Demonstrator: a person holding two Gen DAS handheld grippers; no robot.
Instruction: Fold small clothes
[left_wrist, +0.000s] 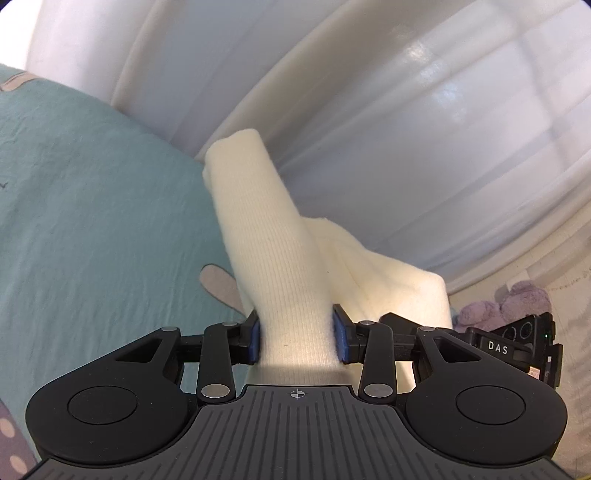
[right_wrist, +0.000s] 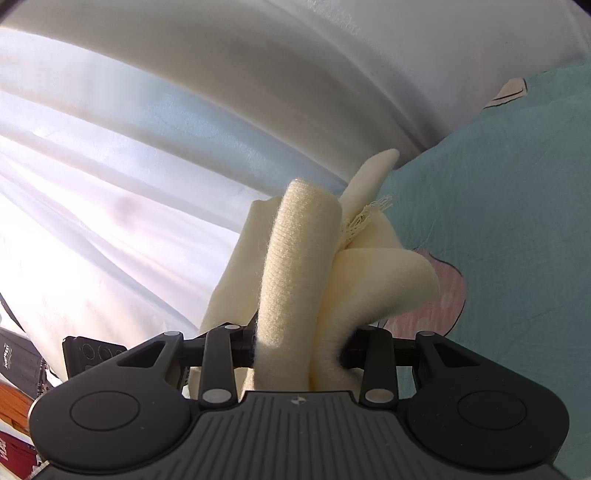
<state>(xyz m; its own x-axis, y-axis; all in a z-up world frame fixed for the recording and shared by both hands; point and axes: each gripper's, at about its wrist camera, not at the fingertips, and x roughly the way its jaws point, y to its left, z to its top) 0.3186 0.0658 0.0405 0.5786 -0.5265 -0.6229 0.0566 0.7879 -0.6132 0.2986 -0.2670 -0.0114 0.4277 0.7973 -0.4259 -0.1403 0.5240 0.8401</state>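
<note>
Left gripper (left_wrist: 297, 334): blue pads (left_wrist: 254, 341) clamped on a ribbed cream garment (left_wrist: 280, 266), a folded band w/ the rest draping to the right. Right gripper (right_wrist: 299, 347): jaws pinched on bunched folds of the same cream cloth, frayed edge uppermost. Garment is lifted above a teal bedsheet (left_wrist: 92, 192) w/ cartoon prints; white curtain (left_wrist: 424, 129) behind. Purple plush toy (left_wrist: 517, 299) at far right.

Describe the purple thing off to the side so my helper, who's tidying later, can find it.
Past the teal bedsheet, by the white curtain, sits a plush toy. It is lilac and fuzzy, unlike the cream knit garment in front.
</note>
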